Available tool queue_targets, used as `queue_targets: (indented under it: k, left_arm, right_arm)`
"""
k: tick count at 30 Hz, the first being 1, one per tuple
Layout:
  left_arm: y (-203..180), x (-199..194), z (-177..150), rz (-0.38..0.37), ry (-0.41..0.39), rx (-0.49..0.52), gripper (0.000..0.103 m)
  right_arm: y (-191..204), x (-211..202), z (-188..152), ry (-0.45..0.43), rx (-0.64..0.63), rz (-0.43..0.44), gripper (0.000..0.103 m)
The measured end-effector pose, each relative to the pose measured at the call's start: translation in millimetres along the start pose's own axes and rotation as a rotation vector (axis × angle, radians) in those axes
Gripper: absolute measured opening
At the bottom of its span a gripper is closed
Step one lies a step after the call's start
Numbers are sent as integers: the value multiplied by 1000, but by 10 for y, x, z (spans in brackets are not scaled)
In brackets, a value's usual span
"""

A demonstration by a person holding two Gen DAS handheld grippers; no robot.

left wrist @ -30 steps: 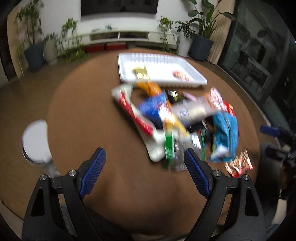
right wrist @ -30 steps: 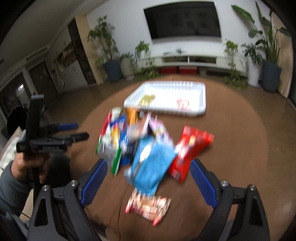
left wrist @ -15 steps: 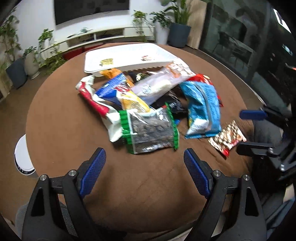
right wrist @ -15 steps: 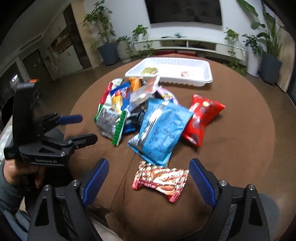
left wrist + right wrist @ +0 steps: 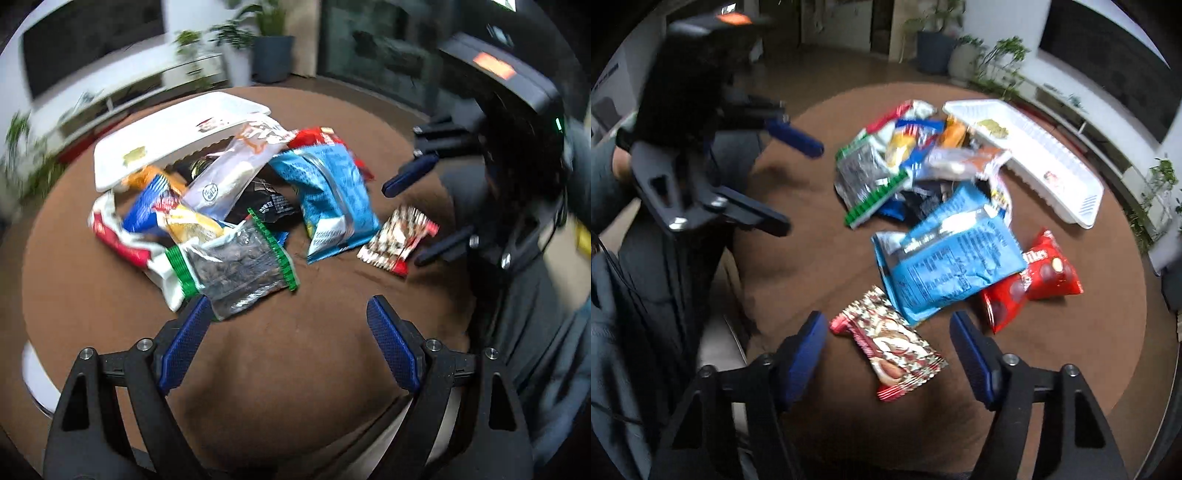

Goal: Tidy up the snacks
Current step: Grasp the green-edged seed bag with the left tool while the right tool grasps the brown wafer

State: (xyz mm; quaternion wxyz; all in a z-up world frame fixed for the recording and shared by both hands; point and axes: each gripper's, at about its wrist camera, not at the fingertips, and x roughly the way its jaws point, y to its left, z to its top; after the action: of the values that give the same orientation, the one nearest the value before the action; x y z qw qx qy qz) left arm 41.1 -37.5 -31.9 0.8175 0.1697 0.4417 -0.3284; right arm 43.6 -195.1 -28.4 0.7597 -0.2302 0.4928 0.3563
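A pile of snack bags lies on a round brown table (image 5: 280, 369). My left gripper (image 5: 290, 317) is open and empty, just short of a clear green-edged bag of dark snacks (image 5: 236, 266). A blue bag (image 5: 328, 195) and a red-white patterned packet (image 5: 399, 238) lie to its right. My right gripper (image 5: 888, 334) is open, with the patterned packet (image 5: 890, 343) lying between its fingers on the table. The blue bag (image 5: 945, 258) and a red bag (image 5: 1034, 284) lie beyond. A white tray (image 5: 1034, 155) holding a few small snacks stands at the far side.
The other gripper shows in each view: the right one (image 5: 424, 210) at the table's right edge, the left one (image 5: 738, 158) at the left. Potted plants (image 5: 1001, 59), a low TV shelf and a dark screen stand behind the table.
Both grippers have moved in lower and closer to the pile. The right gripper now straddles the patterned packet; the left has come up to the green-edged bag. Both stay open.
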Motion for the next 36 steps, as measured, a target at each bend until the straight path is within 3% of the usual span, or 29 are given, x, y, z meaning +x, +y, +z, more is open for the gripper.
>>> queue_targets:
  k: [6, 10, 14, 18, 22, 29, 36]
  left_arm:
    - [39, 32, 126, 31, -5, 196, 86]
    - [21, 113, 254, 82, -5, 344, 86]
    - [78, 251, 348, 119, 47, 440, 86]
    - [97, 419, 357, 136, 109, 521, 86]
    - [31, 582, 319, 179, 149, 606, 87]
    - [58, 677, 379, 156, 185, 581, 88]
    - [310, 824, 550, 127, 246, 476, 86]
  right_arm:
    - [90, 240, -1, 87, -80, 33, 61]
    - [77, 252, 6, 86, -71, 42, 54]
    - [27, 231, -42, 92, -23, 72, 51]
    - [-55, 170, -104, 73, 55, 83, 33]
    - [-111, 134, -166, 54, 128, 112, 31]
    - [-139, 146, -113, 48, 171, 121, 31]
    - [-145, 151, -109, 41, 181, 128, 35]
